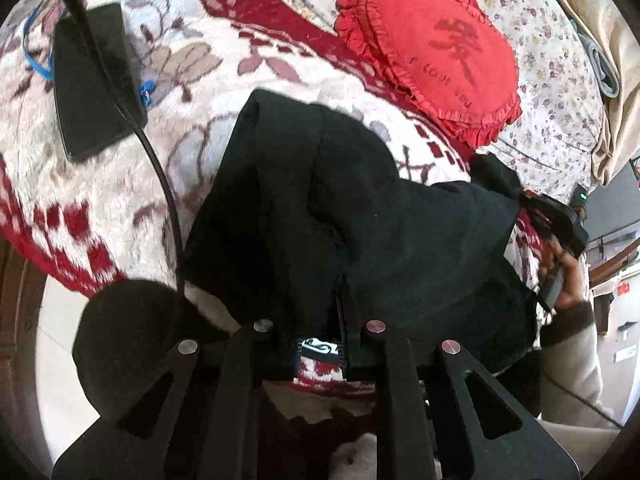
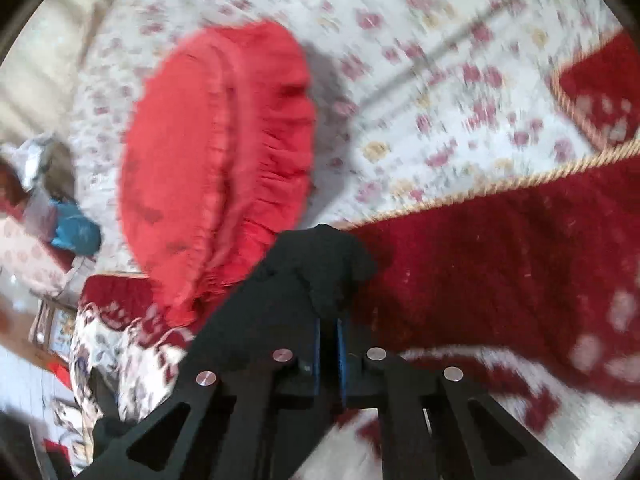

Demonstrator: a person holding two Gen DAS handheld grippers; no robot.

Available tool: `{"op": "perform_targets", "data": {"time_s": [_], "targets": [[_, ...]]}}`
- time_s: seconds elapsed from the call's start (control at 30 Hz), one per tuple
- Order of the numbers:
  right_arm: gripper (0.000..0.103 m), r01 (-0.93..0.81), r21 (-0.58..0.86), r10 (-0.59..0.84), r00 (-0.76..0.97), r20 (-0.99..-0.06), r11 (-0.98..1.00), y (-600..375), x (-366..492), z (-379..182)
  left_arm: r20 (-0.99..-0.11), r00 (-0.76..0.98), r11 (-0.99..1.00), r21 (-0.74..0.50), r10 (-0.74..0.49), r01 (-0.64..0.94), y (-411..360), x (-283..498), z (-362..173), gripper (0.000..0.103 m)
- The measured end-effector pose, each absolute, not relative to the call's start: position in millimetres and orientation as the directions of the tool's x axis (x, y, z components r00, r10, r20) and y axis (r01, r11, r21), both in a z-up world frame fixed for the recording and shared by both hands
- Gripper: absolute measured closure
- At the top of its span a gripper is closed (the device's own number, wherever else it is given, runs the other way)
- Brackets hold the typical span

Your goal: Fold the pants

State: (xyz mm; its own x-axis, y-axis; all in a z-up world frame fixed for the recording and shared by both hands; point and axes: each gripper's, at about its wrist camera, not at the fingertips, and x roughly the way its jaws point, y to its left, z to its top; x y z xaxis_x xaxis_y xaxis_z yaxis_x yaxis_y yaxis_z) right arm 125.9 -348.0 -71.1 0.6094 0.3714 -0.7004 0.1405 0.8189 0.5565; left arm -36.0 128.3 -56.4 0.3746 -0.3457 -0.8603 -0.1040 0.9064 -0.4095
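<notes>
The black pants (image 1: pixel 340 208) hang bunched over the red and cream blanket (image 1: pixel 100 200) in the left wrist view. My left gripper (image 1: pixel 320 344) is shut on the pants' near edge, with a white label showing between the fingers. My right gripper (image 1: pixel 556 220) shows at the right of that view, held by a hand, gripping the pants' far corner. In the right wrist view my right gripper (image 2: pixel 330 332) is shut on a fold of the black pants (image 2: pixel 320 264), which rises above the fingertips. That view is blurred.
A round red frilled cushion (image 1: pixel 432 60) lies on the floral sheet (image 1: pixel 552 80) beyond the pants; it also shows in the right wrist view (image 2: pixel 216 160). A black flat device (image 1: pixel 96 80) with a black cable lies on the blanket at left. The bed edge and floor (image 1: pixel 60 340) are lower left.
</notes>
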Motion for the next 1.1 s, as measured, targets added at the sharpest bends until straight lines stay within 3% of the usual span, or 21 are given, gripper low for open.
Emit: {"op": "perform_targets", "data": {"time_s": [0.17, 0.27, 0.47, 0.77, 0.87, 0.97, 1.1], "targets": [[0.097, 0.054, 0.488, 0.328, 0.675, -0.661, 0.871, -364, 22, 9, -0.831, 0.415, 0.901, -0.430, -0.370, -0.060, 139, -33, -37, 0.091], [0.097, 0.058, 0.472, 0.324, 0.655, -0.683, 0.879, -370, -40, 22, -0.829, 0.419, 0.901, -0.431, -0.372, -0.053, 147, -33, -35, 0.091], [0.097, 0.158, 0.410, 0.313, 0.426, -0.849, 0.898, -353, -105, -51, -0.881, 0.340, 0.919, -0.382, -0.330, -0.099, 149, -35, -70, 0.091], [0.097, 0.128, 0.334, 0.281, 0.315, -0.906, 0.934, -343, -108, -76, -0.888, 0.347, 0.925, -0.361, -0.302, -0.118, 153, -46, -77, 0.091], [0.087, 0.175, 0.351, 0.295, 0.281, -0.913, 0.920, -356, -109, -79, -0.894, 0.328, 0.918, -0.368, -0.306, -0.148, 156, -49, -83, 0.091], [0.081, 0.143, 0.338, 0.272, 0.350, -0.896, 0.930, -363, -106, -46, -0.896, 0.325, 0.923, -0.361, -0.302, -0.137, 158, -57, -78, 0.091], [0.056, 0.052, 0.361, 0.299, 0.457, -0.838, 0.931, -342, -80, -11, -0.900, 0.318, 0.923, -0.357, -0.299, -0.143, 161, -59, -78, 0.091]]}}
